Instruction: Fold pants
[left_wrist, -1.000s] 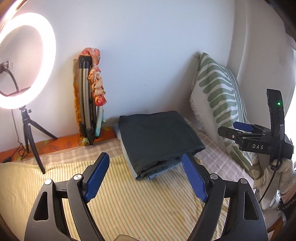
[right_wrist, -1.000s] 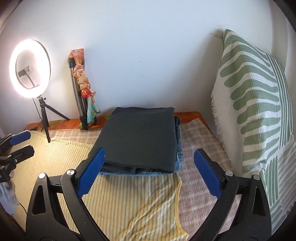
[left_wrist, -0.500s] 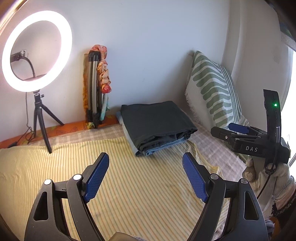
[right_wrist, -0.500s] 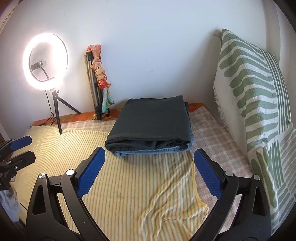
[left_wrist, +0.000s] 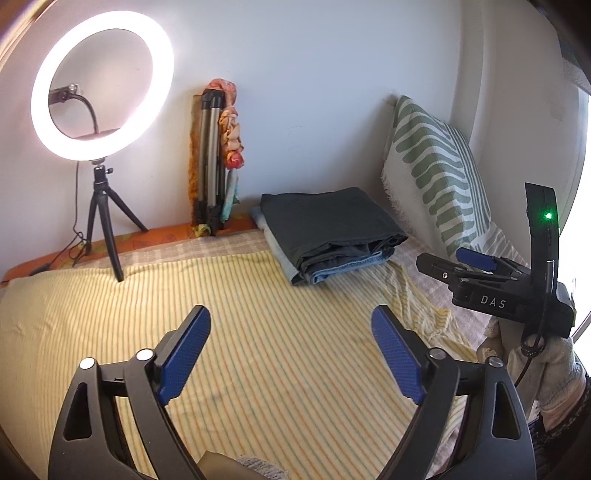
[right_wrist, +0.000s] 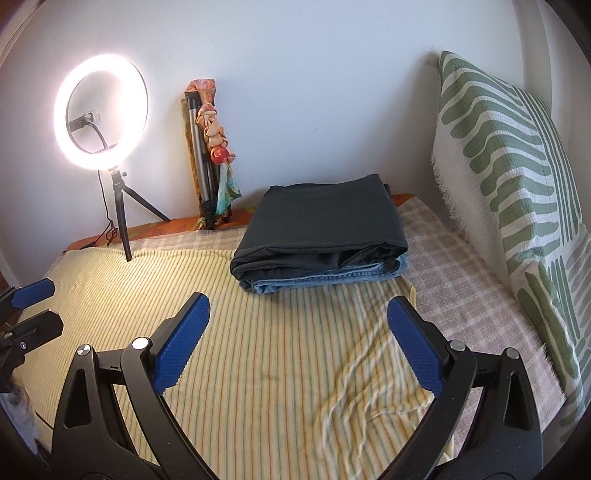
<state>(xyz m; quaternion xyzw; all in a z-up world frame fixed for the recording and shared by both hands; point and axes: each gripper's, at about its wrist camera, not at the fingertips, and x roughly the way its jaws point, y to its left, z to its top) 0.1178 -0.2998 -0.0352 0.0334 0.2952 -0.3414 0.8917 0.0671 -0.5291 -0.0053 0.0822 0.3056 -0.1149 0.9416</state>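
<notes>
At the bottom of each frame my left gripper (left_wrist: 291, 350) and my right gripper (right_wrist: 299, 343) hung spread wide, grasping nothing, above the yellow striped blanket (right_wrist: 258, 369). Past them, centre frame, the dark folded pants (right_wrist: 321, 225) lay stacked on folded jeans (right_wrist: 332, 277). Farther back, a green-patterned pillow (right_wrist: 509, 166) leaned at right, and a ring light (left_wrist: 101, 85) glowed upper left beside a folded tripod (left_wrist: 210, 162).

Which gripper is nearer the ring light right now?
Left. The left gripper hangs over the yellow blanket's left part, closer to the ring light; the right gripper sits rightward, in line with the folded pants.
</notes>
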